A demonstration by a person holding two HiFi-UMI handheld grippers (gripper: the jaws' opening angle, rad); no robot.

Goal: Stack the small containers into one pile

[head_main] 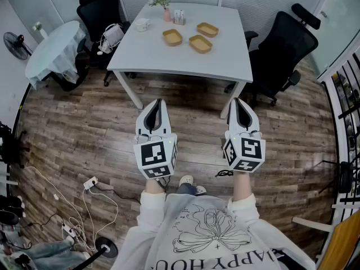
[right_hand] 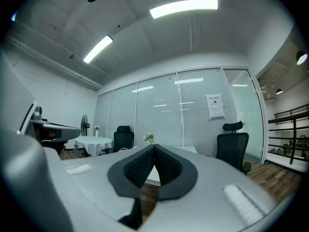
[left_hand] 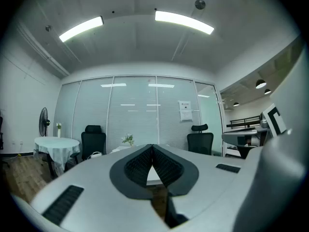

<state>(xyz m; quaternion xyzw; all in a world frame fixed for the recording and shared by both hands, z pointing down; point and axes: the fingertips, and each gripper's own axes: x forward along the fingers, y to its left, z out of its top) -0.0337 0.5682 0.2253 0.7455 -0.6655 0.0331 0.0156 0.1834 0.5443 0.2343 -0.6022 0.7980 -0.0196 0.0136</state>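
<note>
Task is not under way yet, nothing is stacked. The person is holding the left gripper (head_main: 158, 102) and the right gripper (head_main: 239, 100) level, side by side over the wood floor (head_main: 84, 128), both pointing toward the white table (head_main: 169, 63). In the left gripper view the fingers (left_hand: 139, 166) are pressing tip to tip with nothing between them. In the right gripper view the fingers (right_hand: 140, 168) are doing the same, fully closed and empty.

The three tan containers are sitting apart on the table, well beyond the fingertips:
- The first container (head_main: 172, 37) is lying ahead of the left fingertips, slightly toward the right ones.
- The second container (head_main: 201, 44) is lying ahead, between the two sets of fingertips, and is nearest to them.
- The third container (head_main: 207, 29) is lying just behind the second, farthest from the fingertips.

None is touching another, as far as the head view shows. A mug (head_main: 142, 24) and a pink vase (head_main: 167, 14) are standing farther back, past the first container on the left fingers' side. A black chair (head_main: 281, 49) is standing ahead of and outside the right fingers.

Judging from this, none of the stack is done. Left to do — stepping up to the table, opening the fingers, picking up one container and nesting it into another, then repeating with the last one.
</note>
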